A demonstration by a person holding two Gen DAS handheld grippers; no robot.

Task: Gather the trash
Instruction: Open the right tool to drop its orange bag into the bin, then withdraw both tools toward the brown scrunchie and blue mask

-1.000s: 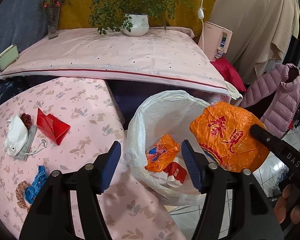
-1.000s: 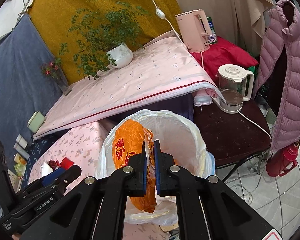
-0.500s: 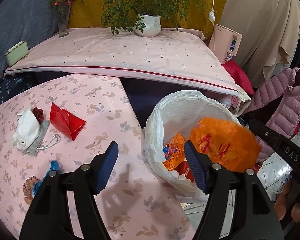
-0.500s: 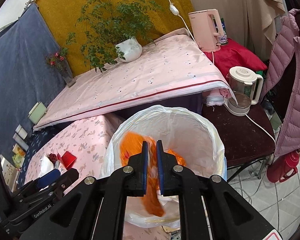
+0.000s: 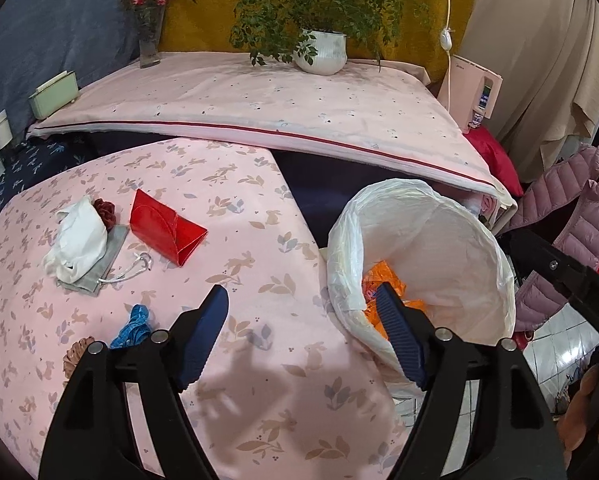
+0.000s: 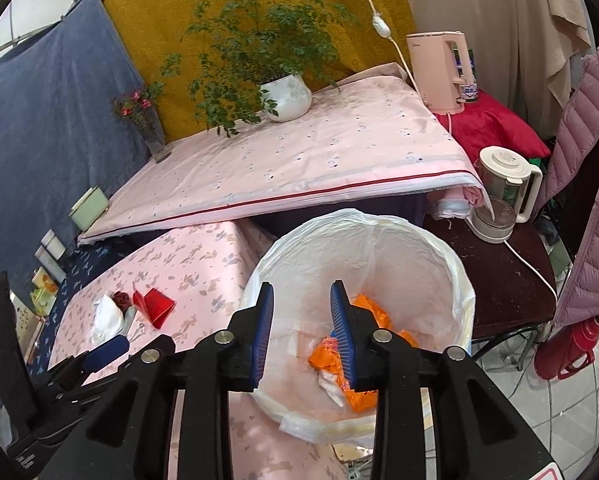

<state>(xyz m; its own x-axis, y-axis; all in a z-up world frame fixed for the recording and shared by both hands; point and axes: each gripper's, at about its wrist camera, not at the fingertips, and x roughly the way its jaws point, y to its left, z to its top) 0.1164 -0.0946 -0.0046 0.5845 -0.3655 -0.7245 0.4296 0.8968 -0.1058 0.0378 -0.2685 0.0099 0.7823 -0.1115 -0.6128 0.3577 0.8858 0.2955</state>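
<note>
Our right hand-held gripper (image 6: 301, 330) hangs over the mouth of the bin, its blue pads parted and holding nothing. Beyond it we see a potted plant (image 6: 285, 96) and a vase of flowers (image 6: 147, 128) on a raised pink-covered surface, a pink kettle (image 6: 439, 72) past that, and a clear kettle (image 6: 503, 196) on a dark side table to the right of the bin. Nothing lies between the pads and the bin opening.

Our left hand-held gripper (image 5: 303, 328) hovers above the floral-cloth bench (image 5: 239, 240), jaws spread wide and empty. Ahead and to its left lie a red folded packet (image 5: 163, 232), a white crumpled wad (image 5: 75, 240) on a grey drawstring pouch (image 5: 111, 256), and a small dark red scrap (image 5: 105, 210). Closer in, just left of the left finger, sit a blue scrap (image 5: 133, 328) and a brown scrunchie (image 5: 77, 356).

The white-lined bin (image 6: 455, 268) stands off the bench edge, to the right of the left hand-held gripper. Inside it lies the orange bag (image 6: 363, 384) with some white crumpled pieces.
</note>
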